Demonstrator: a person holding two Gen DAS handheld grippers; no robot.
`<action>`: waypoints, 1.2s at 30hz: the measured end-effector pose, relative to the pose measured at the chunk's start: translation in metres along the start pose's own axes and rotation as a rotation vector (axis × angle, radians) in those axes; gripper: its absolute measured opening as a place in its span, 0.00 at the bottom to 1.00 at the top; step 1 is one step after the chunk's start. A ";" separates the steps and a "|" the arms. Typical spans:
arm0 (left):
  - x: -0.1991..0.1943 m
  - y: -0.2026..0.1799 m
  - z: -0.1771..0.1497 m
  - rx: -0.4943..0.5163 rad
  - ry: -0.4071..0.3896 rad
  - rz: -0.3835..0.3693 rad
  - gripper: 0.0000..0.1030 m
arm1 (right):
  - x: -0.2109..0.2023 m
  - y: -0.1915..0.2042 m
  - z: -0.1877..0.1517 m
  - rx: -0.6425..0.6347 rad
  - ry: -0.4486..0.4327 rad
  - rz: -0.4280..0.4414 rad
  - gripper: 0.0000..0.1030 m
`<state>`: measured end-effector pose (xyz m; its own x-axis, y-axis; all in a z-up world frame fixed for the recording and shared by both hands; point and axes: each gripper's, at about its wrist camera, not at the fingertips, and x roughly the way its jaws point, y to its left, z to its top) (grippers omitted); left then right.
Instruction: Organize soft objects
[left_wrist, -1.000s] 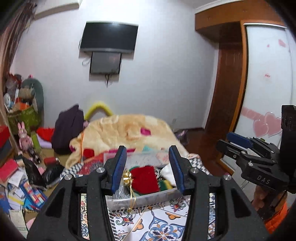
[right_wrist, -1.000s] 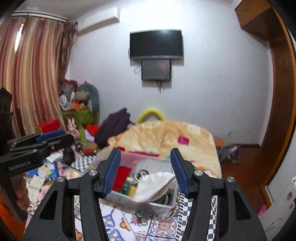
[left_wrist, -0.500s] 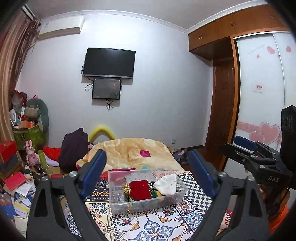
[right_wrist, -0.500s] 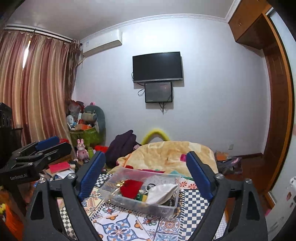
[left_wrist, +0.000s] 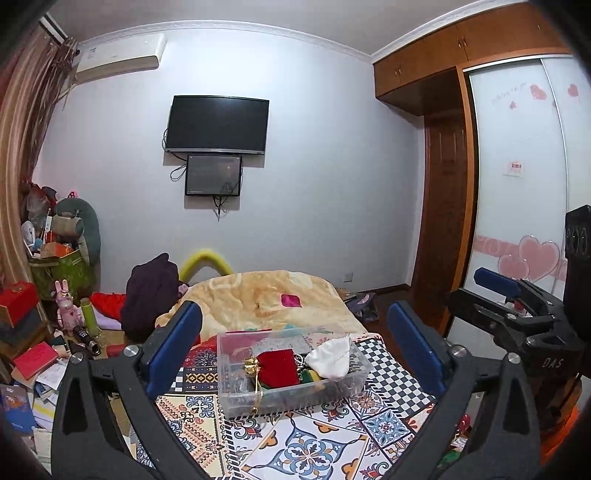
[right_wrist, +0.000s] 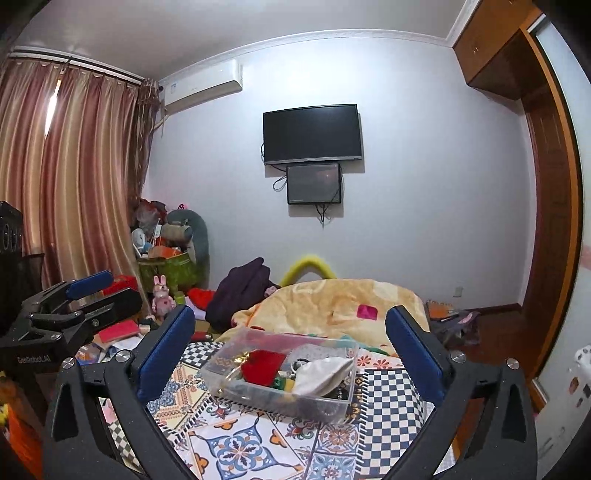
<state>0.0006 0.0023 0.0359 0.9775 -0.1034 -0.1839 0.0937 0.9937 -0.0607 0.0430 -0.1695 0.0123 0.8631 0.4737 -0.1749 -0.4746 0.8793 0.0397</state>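
Both grippers held back from the clear bin (left_wrist: 291, 369), jaws spread wide, gripping nothing.
Left gripper (left_wrist: 295, 354) and right gripper (right_wrist: 290, 354) facing bin on patterned bed cover (right_wrist: 240, 450); inside, red pouch (left_wrist: 279, 367) beside white pouch (left_wrist: 330, 356).

patterned tile-print cloth (left_wrist: 306, 443) (right_wrist: 236, 446) covers the surface; clear plastic bin (left_wrist: 343, 387) (right_wrist: 258, 398) sits directly on it. beyond the bin, rumpled yellow blanket (left_wrist: 258, 295) (right_wrist: 332, 302).

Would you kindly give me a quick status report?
Both grippers, left and right, open, empty, short of the clear bin. Red pouch, white pouch inside. Nothing blocking.
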 end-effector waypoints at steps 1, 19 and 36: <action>0.000 -0.001 0.000 0.003 -0.001 0.003 0.99 | 0.000 0.000 0.000 0.000 0.000 0.000 1.00; 0.002 0.002 -0.004 -0.003 0.010 0.007 1.00 | -0.002 -0.002 -0.003 0.010 0.004 -0.002 1.00; 0.003 0.003 -0.005 0.000 0.009 0.004 1.00 | -0.001 -0.002 -0.003 0.010 0.005 -0.003 1.00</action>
<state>0.0025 0.0044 0.0305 0.9761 -0.0997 -0.1932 0.0896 0.9942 -0.0603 0.0425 -0.1715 0.0095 0.8637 0.4708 -0.1799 -0.4702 0.8812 0.0490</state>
